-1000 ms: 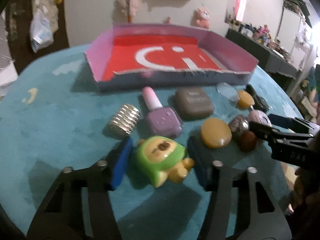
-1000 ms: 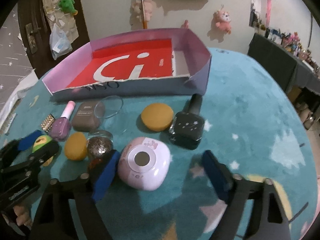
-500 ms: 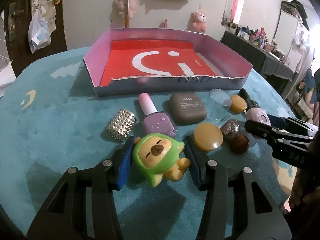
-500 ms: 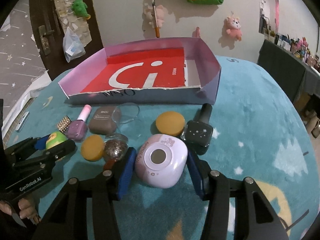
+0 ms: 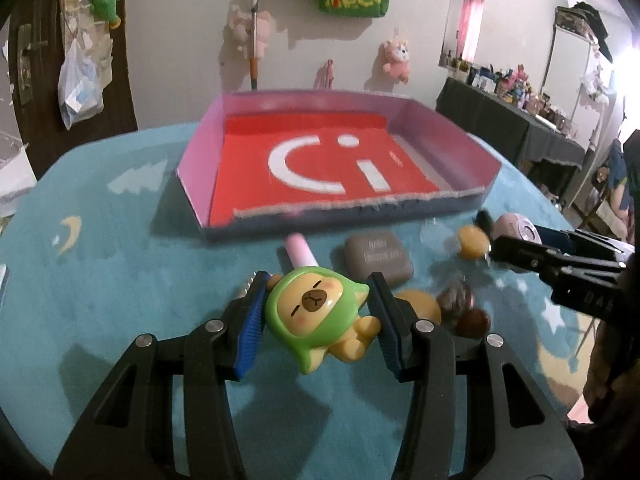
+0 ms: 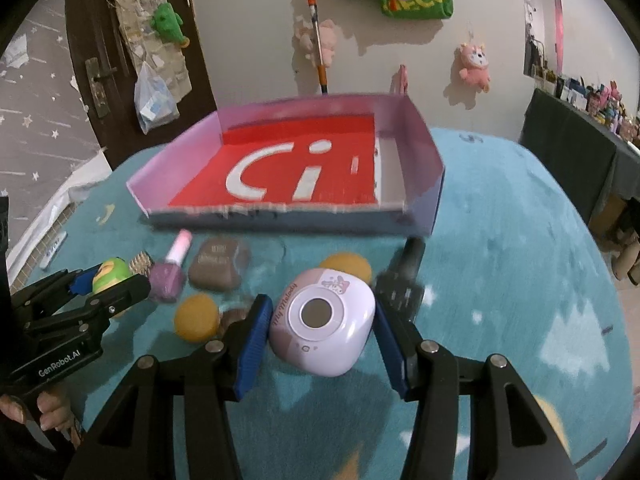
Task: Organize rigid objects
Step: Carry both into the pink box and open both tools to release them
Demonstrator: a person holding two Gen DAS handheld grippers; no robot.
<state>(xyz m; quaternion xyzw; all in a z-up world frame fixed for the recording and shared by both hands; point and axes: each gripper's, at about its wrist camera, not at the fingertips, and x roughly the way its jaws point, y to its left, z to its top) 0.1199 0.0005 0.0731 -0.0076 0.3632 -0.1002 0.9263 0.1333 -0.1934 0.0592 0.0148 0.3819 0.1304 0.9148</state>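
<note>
A green-hooded capybara toy point(image 5: 308, 320) hangs just above the teal tablecloth, and my left gripper point(image 5: 318, 286) is shut on its sides. A pink-and-white rounded case point(image 6: 324, 328) with a grey disc on top is clamped between the blue pads of my right gripper point(image 6: 321, 308), also lifted a little. Behind both lies the pink-walled box point(image 5: 200, 168) with a red floor, nothing in it. The right gripper point(image 5: 520, 248) shows at the right edge of the left wrist view. The left gripper point(image 6: 104, 284) shows at the left of the right wrist view.
On the cloth before the box lie a purple nail polish point(image 6: 168, 280), a grey-brown case point(image 5: 378, 258), two yellow discs point(image 5: 472, 240) point(image 6: 196, 316), a glittery ball point(image 5: 456, 300), a dark red bead point(image 5: 474, 320), a black bottle point(image 6: 400, 280) and a studded silver cylinder point(image 6: 140, 264).
My right gripper's jaws closed on the pink-and-white case, and the left's tightened on the capybara toy. Both grippers then rose, lifting their objects off the cloth.
</note>
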